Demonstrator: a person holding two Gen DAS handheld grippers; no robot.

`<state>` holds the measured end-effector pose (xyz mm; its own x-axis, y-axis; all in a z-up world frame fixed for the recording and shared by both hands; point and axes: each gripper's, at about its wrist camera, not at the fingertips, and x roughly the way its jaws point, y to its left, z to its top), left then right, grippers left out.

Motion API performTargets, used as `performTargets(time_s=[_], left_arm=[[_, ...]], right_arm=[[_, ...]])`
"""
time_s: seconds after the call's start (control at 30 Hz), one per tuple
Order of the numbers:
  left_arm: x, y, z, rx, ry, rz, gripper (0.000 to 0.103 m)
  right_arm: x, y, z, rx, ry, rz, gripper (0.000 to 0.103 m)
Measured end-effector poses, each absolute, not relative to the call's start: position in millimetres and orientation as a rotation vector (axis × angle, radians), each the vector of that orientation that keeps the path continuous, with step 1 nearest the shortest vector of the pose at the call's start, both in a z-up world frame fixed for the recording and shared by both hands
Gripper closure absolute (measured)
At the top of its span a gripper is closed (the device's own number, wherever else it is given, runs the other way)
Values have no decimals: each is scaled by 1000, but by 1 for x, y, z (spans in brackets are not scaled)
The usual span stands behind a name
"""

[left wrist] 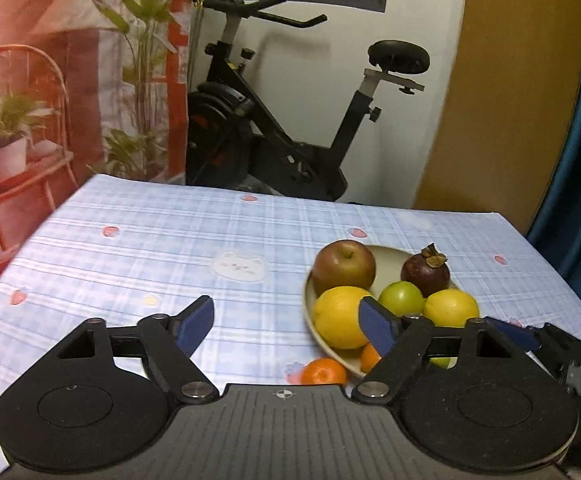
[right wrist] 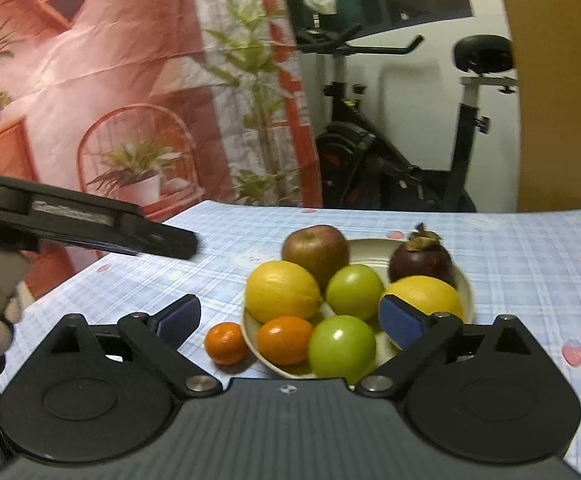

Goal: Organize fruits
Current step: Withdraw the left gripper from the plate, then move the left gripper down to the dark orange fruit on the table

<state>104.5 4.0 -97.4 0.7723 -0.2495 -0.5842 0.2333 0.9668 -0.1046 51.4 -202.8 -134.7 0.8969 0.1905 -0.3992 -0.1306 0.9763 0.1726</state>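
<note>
A cream plate [right wrist: 465, 292] holds a red apple [right wrist: 315, 249], a dark mangosteen [right wrist: 420, 261], two lemons [right wrist: 281, 291] [right wrist: 426, 294], two green fruits [right wrist: 353, 291] [right wrist: 341, 346] and a small orange [right wrist: 284, 340]. Another small orange [right wrist: 225, 343] lies on the tablecloth just left of the plate. My right gripper [right wrist: 290, 322] is open and empty, just in front of the plate. My left gripper [left wrist: 286, 326] is open and empty, left of the plate [left wrist: 309, 300]; the loose orange [left wrist: 323, 372] sits low between its fingers. The left gripper's body [right wrist: 90, 220] shows at the left of the right wrist view.
The table carries a blue plaid cloth [left wrist: 150, 248] with its far edge ahead. An exercise bike [left wrist: 282, 120] stands behind the table. A printed backdrop [left wrist: 50, 80] hangs at the left. The right gripper's finger [left wrist: 530, 334] shows beside the plate in the left wrist view.
</note>
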Motion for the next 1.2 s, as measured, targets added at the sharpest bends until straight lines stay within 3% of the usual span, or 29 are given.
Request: performTargets(time_s=[0.1,0.67,1.2], left_arm=[[95,9,-96,-8,627,-243,20],[84,25,-118,-26,720,-248,20],[67,36,-123,-86,732,-268,20]], right_arm=[[49,-206,-134,160,436,142,0],[26,-202,-131,166,350,161,0],[15,-190,-132,173,421,166,0]])
